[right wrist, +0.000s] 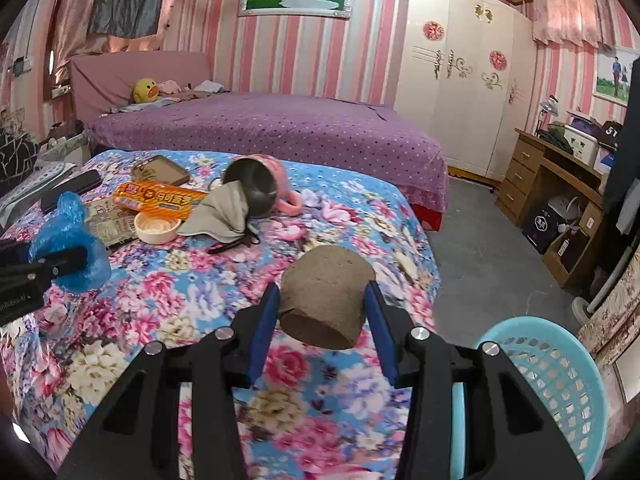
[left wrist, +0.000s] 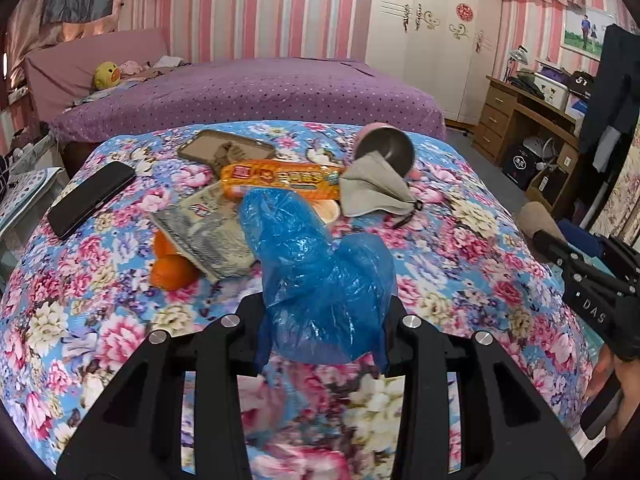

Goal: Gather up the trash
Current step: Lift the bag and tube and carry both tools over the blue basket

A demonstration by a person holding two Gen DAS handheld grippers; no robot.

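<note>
Right up close, my left gripper (left wrist: 326, 316) is squeezed tight on a crumpled blue plastic bag (left wrist: 316, 276), held up over the flowery table cloth (left wrist: 100, 320). My right gripper (right wrist: 326, 312) is pinching a brown cardboard tube (right wrist: 326, 308) between its 2 blue pads (right wrist: 262, 332), also lifted off the cloth. So I have 2 bits of trash picked up, 1 in each gripper. Next to my right gripper, low down by the table edge, sits a light blue basket (right wrist: 560, 380). I think that is where the trash goes. Next I should swing the tube over the basket and let go, then bring the bag across too. An orange snack wrapper (left wrist: 280, 176) and a gray packet (left wrist: 204, 236) wait farther back on the table.
</note>
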